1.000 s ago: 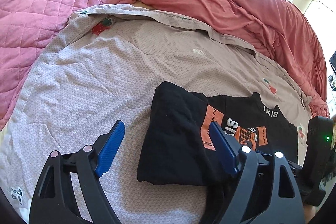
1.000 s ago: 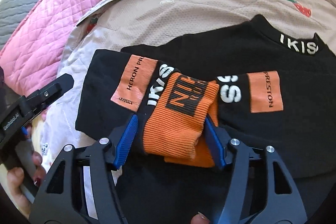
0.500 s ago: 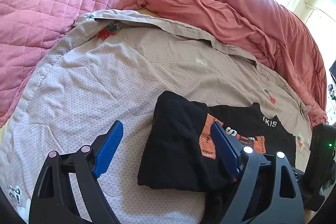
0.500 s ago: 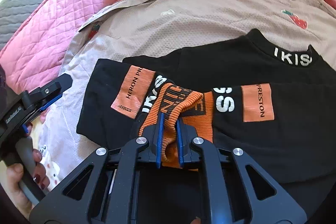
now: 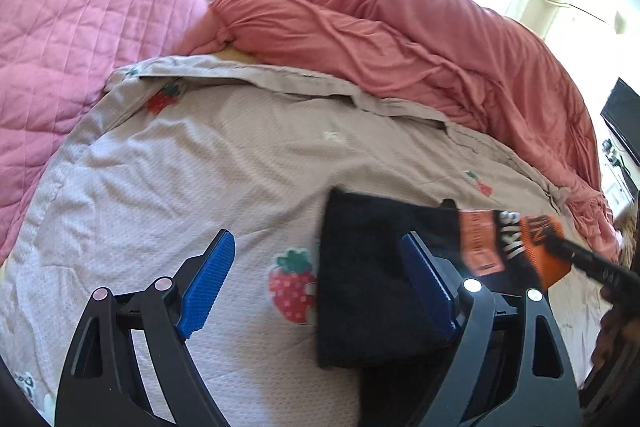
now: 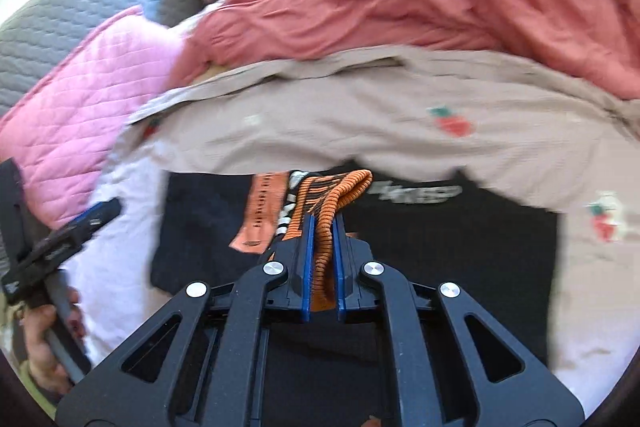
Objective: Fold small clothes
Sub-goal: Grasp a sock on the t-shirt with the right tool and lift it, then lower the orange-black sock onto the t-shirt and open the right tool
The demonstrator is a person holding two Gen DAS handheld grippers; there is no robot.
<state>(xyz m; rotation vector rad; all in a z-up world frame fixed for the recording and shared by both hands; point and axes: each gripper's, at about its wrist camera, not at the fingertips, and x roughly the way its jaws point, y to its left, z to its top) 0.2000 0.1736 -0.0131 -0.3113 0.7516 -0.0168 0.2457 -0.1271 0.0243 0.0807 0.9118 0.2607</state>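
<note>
The right gripper [image 6: 322, 227] pinches the orange ribbed cuff [image 6: 340, 191] of a soft, limp black sweatshirt [image 6: 440, 247] near the bedspread's [image 5: 240, 167] front edge (thick ribbing grips best), left gripper [image 5: 316, 279] wide, empty.

Lots of open bed on the left, crowded on the right

The flat beige sheet [image 5: 208, 163] with strawberries is bare past the left gripper [image 5: 316, 283], whose jaws stand wide with nothing between them, so a hand could slide there. The black shirt [image 5: 360, 287] fills the right side, and the right gripper [image 6: 322, 235], clamped on the orange cuff [image 6: 340, 191], blocks the way above it. A pink quilt [image 5: 72, 39] and a heaped red blanket [image 5: 400, 39] wall off the far edge
</note>
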